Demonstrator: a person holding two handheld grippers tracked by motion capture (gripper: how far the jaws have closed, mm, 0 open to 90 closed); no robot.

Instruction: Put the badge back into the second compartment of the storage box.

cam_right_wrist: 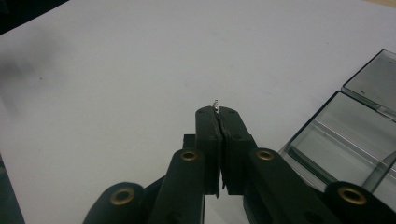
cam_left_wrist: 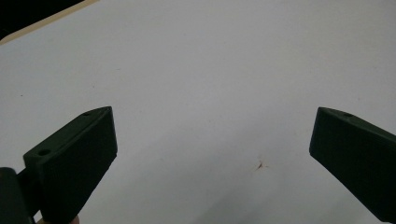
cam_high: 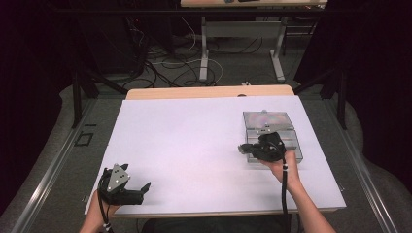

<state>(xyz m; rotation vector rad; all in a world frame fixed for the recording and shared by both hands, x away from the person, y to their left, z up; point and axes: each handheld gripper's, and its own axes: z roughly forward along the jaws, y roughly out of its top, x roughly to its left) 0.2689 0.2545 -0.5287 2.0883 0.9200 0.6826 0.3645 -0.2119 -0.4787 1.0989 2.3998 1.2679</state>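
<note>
Room: dark curtains stood at both sides of the high view, with a cabled floor (cam_high: pixel 184 68) and another table's legs (cam_high: pixel 204 53) across the top of the frame.
Table: a wooden table (cam_high: pixel 209 91) filled the middle of the high view, nearly all of it under a white sheet (cam_high: pixel 194 145); only a wood strip showed along its far edge.
Clear case: an open clear plastic case (cam_high: pixel 272 131) lay on the sheet at centre right of the high view, lid folded back toward the top of the frame. In my right gripper view it sat at the lower right (cam_right_wrist: pixel 345 140), its compartments see-through.
Left gripper: my left gripper (cam_high: pixel 141 190) rested at the lower left of the high view, near the sheet's front edge, grey plate on top. In my left gripper view the jaws were spread wide, one at each lower corner, with bare sheet (cam_left_wrist: pixel 210 93) between them.
Right gripper: my right gripper (cam_high: pixel 242 148) hung at the case's left edge in the high view, pointing toward frame left.
Small metal piece: in my right gripper view the jaws were clenched together on a small metal piece (cam_right_wrist: pixel 215 105), its tip poking just above them at frame centre; I couldn't tell what it was.
</note>
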